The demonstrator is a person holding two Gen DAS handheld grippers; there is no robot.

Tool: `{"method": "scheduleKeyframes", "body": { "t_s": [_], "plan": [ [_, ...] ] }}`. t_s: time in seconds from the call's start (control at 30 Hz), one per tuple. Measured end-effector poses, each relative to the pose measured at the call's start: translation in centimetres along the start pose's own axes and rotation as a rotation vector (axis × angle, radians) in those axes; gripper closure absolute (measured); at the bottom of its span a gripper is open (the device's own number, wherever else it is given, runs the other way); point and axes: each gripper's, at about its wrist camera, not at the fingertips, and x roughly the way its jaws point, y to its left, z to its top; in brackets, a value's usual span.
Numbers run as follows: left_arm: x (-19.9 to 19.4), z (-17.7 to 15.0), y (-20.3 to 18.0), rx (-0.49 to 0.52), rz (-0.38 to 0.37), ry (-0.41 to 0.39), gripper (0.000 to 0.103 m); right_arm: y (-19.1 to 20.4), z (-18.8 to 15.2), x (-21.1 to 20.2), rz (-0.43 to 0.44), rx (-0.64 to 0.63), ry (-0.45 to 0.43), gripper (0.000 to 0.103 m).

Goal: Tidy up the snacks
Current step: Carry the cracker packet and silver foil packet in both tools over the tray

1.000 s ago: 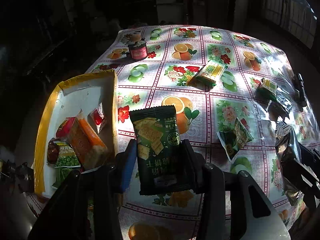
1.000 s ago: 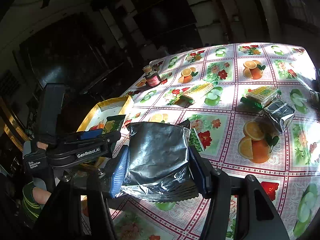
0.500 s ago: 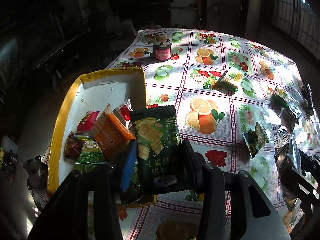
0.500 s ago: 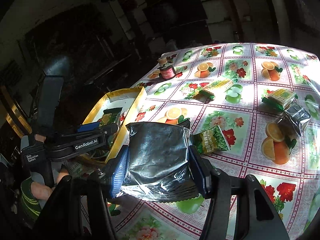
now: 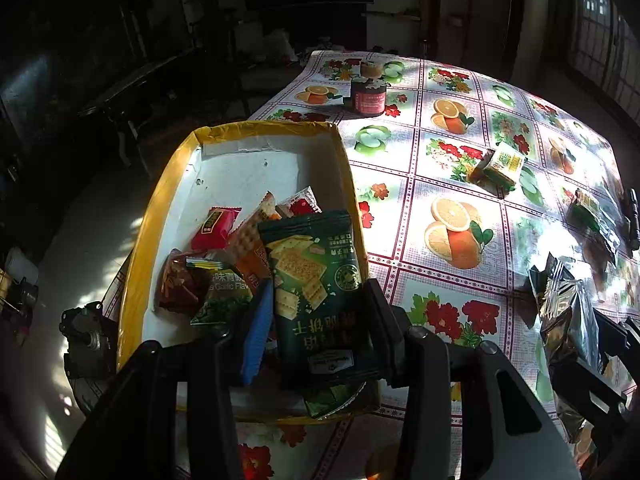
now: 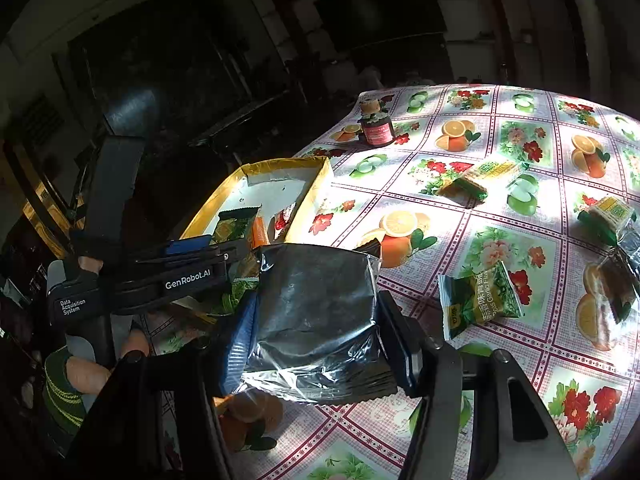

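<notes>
My left gripper (image 5: 318, 320) is shut on a dark green cracker packet (image 5: 316, 280) and holds it over the near right corner of the yellow-rimmed white box (image 5: 248, 168). Several snack packs lie in that box, among them a red pack (image 5: 214, 226) and a green pea pack (image 5: 224, 292). My right gripper (image 6: 316, 336) is shut on a silver foil packet (image 6: 316, 304), above the tablecloth just right of the box (image 6: 280, 178). The left gripper (image 6: 188, 276) shows at the left of the right wrist view, over the box.
Loose on the floral tablecloth (image 6: 516, 248) lie a green pea pack (image 6: 478, 304), a yellow-green pack (image 6: 480, 178), and further packs (image 6: 608, 216) at the right. A red-labelled jar (image 5: 368, 98) stands at the far side. A person's hand and striped sleeve (image 6: 68, 388) hold the left gripper.
Both grippers have carried their packets leftward toward the box. The green cracker packet, earlier above the tablecloth, now hangs over the box's corner. Neither grip has changed.
</notes>
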Motion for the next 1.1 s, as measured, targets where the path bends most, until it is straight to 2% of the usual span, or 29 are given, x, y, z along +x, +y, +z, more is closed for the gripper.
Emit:
{"method": "scheduleKeyframes", "body": {
  "t_s": [0.83,1.1],
  "plan": [
    [2.2,0.6,5.0,-0.063,0.045,0.049,0.056,2.7,1.2,4.9,0.067,-0.058,0.077,0.045],
    [4.0,3.8,7.3,-0.073,0.084,0.069,0.056,4.5,2.7,8.0,0.100,-0.091,0.103,0.045]
  ]
}}
